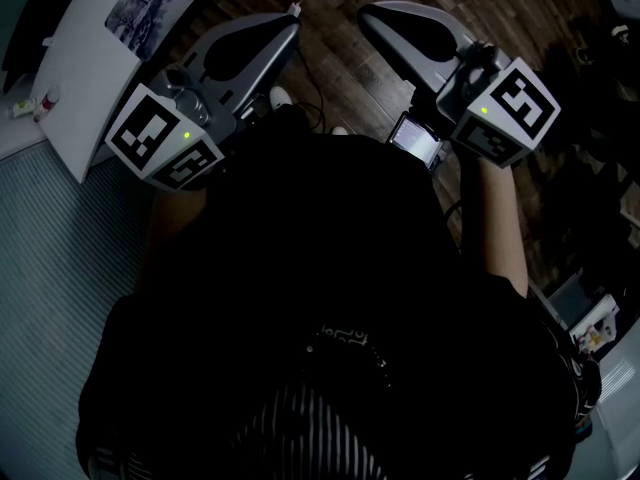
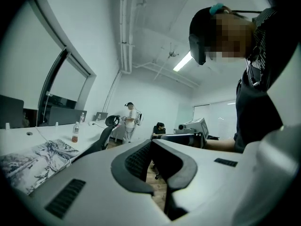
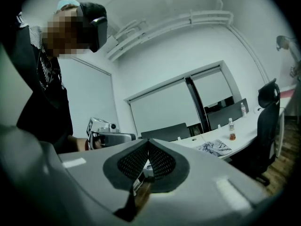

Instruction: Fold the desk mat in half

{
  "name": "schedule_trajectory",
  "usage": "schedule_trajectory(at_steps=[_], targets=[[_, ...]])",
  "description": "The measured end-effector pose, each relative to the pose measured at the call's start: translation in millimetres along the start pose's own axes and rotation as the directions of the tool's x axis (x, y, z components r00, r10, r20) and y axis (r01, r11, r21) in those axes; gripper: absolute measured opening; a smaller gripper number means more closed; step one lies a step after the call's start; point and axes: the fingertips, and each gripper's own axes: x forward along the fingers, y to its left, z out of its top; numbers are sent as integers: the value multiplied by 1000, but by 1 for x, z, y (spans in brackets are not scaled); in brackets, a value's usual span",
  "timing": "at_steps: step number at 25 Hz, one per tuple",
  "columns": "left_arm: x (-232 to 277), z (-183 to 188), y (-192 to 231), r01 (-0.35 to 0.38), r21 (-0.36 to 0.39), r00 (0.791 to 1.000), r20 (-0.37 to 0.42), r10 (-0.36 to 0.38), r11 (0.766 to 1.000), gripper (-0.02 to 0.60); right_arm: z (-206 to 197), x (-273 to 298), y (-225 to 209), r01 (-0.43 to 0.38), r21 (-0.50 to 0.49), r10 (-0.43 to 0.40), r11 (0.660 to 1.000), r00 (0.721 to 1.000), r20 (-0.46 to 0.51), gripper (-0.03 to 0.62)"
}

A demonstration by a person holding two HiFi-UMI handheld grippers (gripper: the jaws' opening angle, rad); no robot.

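Desk mat (image 1: pixel 150 3), patterned grey and white, lies flat on the white bench (image 1: pixel 88 78) at the upper left of the head view, well apart from both of your claws. In the left gripper view it sits low on the left, spread out on the bench top, with a small bottle (image 2: pixel 75 133) standing near its far end. A black office chair (image 2: pixel 107 128) is pulled up beside the bench past the mat.

Your left claw (image 1: pixel 290 28) is the one nearer the mat, though it touches neither mat nor bench. Its own view shows the two jaws closed tip to tip, with nothing between them. Your right claw (image 1: pixel 372 13) is level with it on the other side. Its jaws are likewise pressed together and empty.

You hold both claws up in front of your body, over the dark wooden floor (image 1: pixel 335 63), pointing away from you and roughly side by side.
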Motion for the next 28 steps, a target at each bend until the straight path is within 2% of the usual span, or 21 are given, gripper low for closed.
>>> schedule_trajectory(at_steps=[7, 11, 16, 20, 22, 25, 28], targets=[[-7, -5, 71, 14, -19, 999, -39, -15, 1000, 9, 5, 52, -31, 62, -15, -63, 998, 997, -48, 5], [-11, 7, 96, 53, -17, 998, -40, -54, 998, 9, 13, 80, -42, 82, 3, -81, 997, 995, -56, 5], [-32, 14, 136, 68, -14, 997, -44, -69, 998, 9, 15, 126, -48, 94, 0, -94, 996, 991, -90, 5], [-54, 14, 172, 63, -26, 997, -47, -64, 998, 9, 13, 167, -51, 109, -32, -113, 994, 982, -154, 5], [-64, 15, 189, 54, -22, 998, -41, -55, 998, 9, 13, 187, -50, 101, -40, -106, 994, 977, -186, 5], [-73, 22, 203, 50, 6, 999, -14, -50, 999, 9, 9, 207, -40, 37, -24, -42, 999, 968, -247, 5], [-78, 23, 226, 29, -11, 1000, -2, -29, 1000, 9, -2, 224, -44, 19, -33, -29, 999, 947, -319, 5]])
